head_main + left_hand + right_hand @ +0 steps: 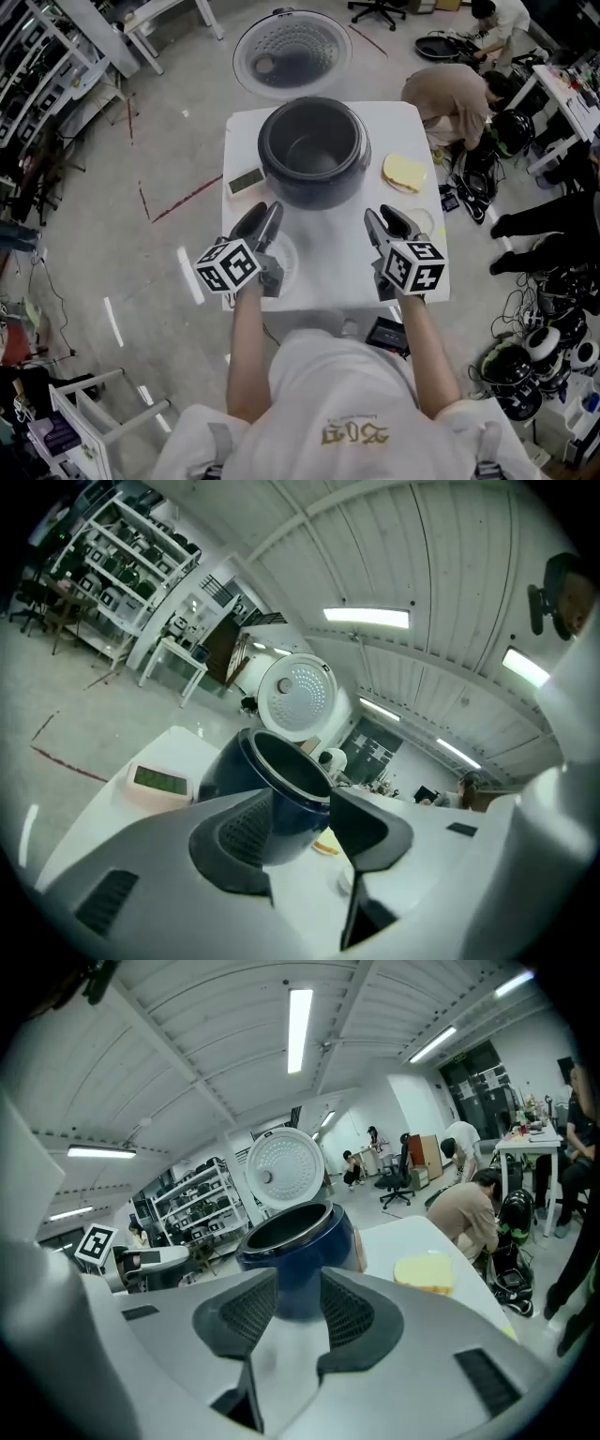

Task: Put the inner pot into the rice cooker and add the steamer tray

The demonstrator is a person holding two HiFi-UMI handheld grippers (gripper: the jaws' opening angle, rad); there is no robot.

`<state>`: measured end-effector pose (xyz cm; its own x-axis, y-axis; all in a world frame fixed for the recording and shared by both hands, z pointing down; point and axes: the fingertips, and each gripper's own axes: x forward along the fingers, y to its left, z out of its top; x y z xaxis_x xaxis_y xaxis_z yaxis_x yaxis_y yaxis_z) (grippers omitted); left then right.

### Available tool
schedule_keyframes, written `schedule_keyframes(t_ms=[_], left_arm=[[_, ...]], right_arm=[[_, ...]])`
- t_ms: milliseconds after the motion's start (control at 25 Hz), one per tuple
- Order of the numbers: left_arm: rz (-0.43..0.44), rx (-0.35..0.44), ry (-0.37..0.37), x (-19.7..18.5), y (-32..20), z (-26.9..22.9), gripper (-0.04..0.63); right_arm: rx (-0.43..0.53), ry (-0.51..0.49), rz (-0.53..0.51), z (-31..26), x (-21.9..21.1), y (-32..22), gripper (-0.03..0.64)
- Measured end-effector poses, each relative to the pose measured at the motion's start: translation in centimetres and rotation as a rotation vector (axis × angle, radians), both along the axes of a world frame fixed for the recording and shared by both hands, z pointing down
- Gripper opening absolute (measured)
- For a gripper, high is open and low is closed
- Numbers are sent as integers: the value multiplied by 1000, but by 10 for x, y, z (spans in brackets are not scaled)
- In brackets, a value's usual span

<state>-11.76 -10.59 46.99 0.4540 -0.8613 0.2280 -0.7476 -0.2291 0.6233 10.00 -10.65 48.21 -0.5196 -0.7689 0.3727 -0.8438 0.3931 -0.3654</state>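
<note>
Rice cooker [312, 150]: dark blue body, sits mid-worktop toward the far edge. Its lid [291, 52] is swung fully open behind it, with the white perforated inner face toward the camera. The cavity is dark with a lighter rim. Can't tell whether the inner pot is seated in it, and I can't pick out the steamer tray.

Left gripper [267, 214]: over the near-left part of the white worktop [337, 272], pointing at the cooker and not touching it. Its fingers [234, 841] stand wide apart with nothing between the pads; the cooker is visible through the gap beyond them.

Right gripper [386, 220]: over the near-right part, also aimed at the cooker and clear of it. Its fingers [352, 1321] have a narrower gap, also empty, with only the cooker body showing past them.

Other things on the worktop:
- Small display unit [246, 181] with a green screen, just left of the cooker.
- Yellow sponge [404, 172], just right of the cooker.
- Pale round outline [286, 261] just beside the left gripper, too washed out to identify.

On the floor to the right, a person [455, 98] is crouched near the worktop's far corner.
</note>
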Motion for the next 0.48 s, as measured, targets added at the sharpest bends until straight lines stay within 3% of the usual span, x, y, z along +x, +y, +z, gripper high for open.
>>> schedule_keyframes(t_ms=[480], left_arm=[[-83, -38, -65, -23, 95, 12, 204]], right_arm=[[-17, -47, -91, 8, -26, 72, 138]])
